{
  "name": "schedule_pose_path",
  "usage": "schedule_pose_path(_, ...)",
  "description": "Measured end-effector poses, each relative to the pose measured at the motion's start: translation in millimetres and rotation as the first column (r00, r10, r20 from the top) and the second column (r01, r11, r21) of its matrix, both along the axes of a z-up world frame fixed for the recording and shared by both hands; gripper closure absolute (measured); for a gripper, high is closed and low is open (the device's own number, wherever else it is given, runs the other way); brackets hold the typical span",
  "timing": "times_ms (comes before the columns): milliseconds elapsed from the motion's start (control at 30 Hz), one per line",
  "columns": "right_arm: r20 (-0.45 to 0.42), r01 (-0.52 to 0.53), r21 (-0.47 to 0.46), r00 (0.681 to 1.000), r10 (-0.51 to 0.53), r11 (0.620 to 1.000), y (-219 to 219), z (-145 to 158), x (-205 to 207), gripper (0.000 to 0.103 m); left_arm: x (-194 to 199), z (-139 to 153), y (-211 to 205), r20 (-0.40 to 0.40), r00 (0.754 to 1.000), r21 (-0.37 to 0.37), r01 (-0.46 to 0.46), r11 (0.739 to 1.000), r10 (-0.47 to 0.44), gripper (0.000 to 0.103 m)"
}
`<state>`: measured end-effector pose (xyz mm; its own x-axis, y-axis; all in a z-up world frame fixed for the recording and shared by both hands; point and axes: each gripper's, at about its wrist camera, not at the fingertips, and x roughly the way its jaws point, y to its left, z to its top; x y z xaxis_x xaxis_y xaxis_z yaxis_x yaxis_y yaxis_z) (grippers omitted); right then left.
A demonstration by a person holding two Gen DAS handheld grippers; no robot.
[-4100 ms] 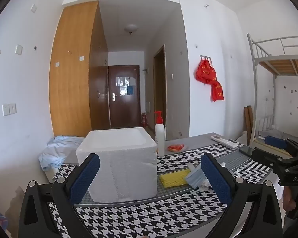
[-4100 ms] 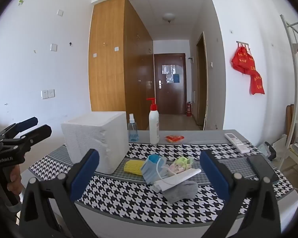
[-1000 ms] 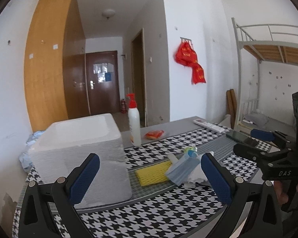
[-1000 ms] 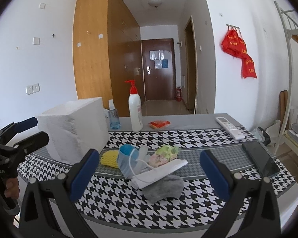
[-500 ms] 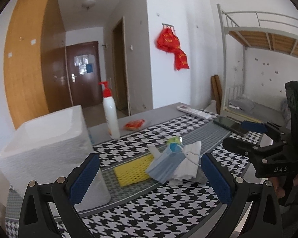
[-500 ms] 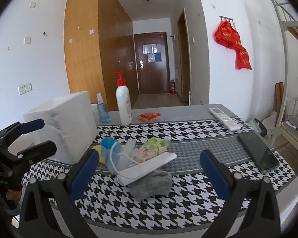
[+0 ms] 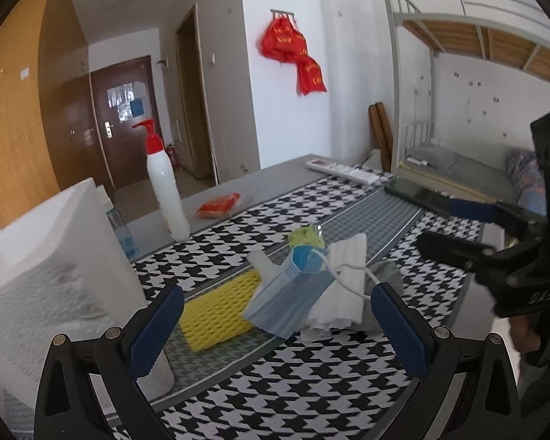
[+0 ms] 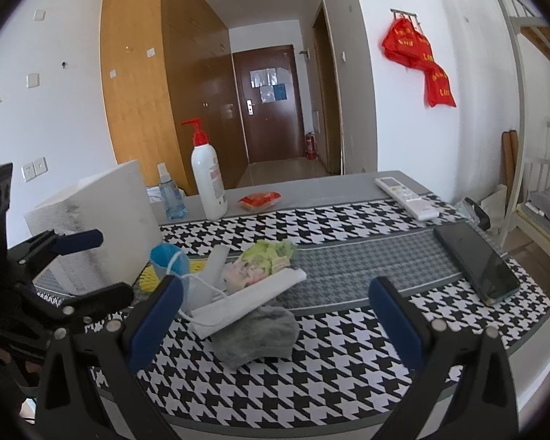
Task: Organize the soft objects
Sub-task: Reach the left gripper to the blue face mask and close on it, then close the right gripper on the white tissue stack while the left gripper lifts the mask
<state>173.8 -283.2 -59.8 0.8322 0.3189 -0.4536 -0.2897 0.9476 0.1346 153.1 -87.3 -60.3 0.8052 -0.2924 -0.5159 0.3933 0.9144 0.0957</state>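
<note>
A pile of soft things lies mid-table: a blue face mask [image 7: 289, 297], a folded white cloth [image 7: 343, 286], a grey sock [image 8: 260, 333], a green-and-pink cloth [image 8: 264, 260] and a yellow sponge [image 7: 216, 315]. A white foam box [image 7: 44, 289] stands at the left. My left gripper [image 7: 275, 326] is open and empty, just short of the mask and sponge. My right gripper [image 8: 275, 322] is open and empty, near the grey sock; it also shows at the right of the left wrist view [image 7: 469, 227].
A houndstooth cloth [image 8: 348, 227] covers the table. A white pump bottle [image 8: 207, 179], a small spray bottle [image 8: 168, 198] and an orange packet [image 8: 258, 200] stand at the back. A remote [image 8: 407, 192] and a phone [image 8: 476, 264] lie at the right.
My left gripper has swung right and moved closer to the pile; the foam box has slid to the left edge of its view. My right gripper has come closer to the pile. Both stay open.
</note>
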Motion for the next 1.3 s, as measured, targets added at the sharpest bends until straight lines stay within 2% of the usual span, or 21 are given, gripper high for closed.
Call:
schedule_pose_path(167,-0.021,0.002,0.005,1.0,-0.002,1.0,-3.6,-4.9,7.7,0.001,14.3,-12.7,-5.3,-0.053,0.998,0.009,0.033,0.999,-0.033,0.002)
schedule_pose_path(300,-0.029,-0.002,0.006,1.0,0.002,1.0,-4.1,-8.0,10.6,0.001,27.0,-18.9,-4.1,-0.092,0.995,-0.002,0.026,1.0,-0.026,0.011)
schedule_pose_path(433,-0.041,0.003,0.01,0.999,-0.002,1.0,-6.6,-10.4,15.5,0.001,33.6,-23.6,-4.8,-0.098,0.995,0.019,0.006,1.0,-0.005,0.015)
schedule_pose_path(567,-0.05,0.004,0.011,0.999,-0.003,1.0,-7.5,-13.0,19.4,0.001,37.8,-28.1,-10.4,-0.108,0.994,0.026,0.037,0.999,-0.034,0.019)
schedule_pose_path(733,-0.069,-0.001,0.006,0.998,0.002,1.0,-7.0,-16.8,26.1,0.001,43.3,-31.8,-15.2,-0.134,0.989,0.013,0.066,0.998,-0.064,0.037)
schedule_pose_path(900,-0.086,-0.013,0.008,0.996,0.014,1.0,-4.1,-19.0,34.7,0.001,42.2,-32.0,-19.4,-0.131,0.988,0.014,0.088,0.996,-0.085,0.051)
schedule_pose_path(1067,-0.11,-0.026,0.003,0.994,0.027,1.0,0.6,-22.9,42.6,0.001,48.6,-36.9,-20.5,-0.159,0.983,0.009,0.09,0.996,-0.087,0.068)
schedule_pose_path(1133,-0.117,-0.03,0.0,0.993,0.03,1.0,2.1,-23.4,45.3,0.006,51.6,-37.7,-18.7,-0.165,0.981,-0.001,0.099,0.995,-0.098,0.076)
schedule_pose_path(1200,-0.137,-0.04,0.006,0.99,0.04,0.999,3.5,-24.9,50.2,0.008,51.5,-37.3,-16.3,-0.167,0.98,-0.022,0.107,0.994,-0.109,0.079)
schedule_pose_path(1300,-0.172,-0.048,0.006,0.984,0.048,0.999,6.9,-28.7,58.2,0.018,51.3,-37.9,-13.7,-0.169,0.979,-0.033,0.111,0.993,-0.115,0.082)
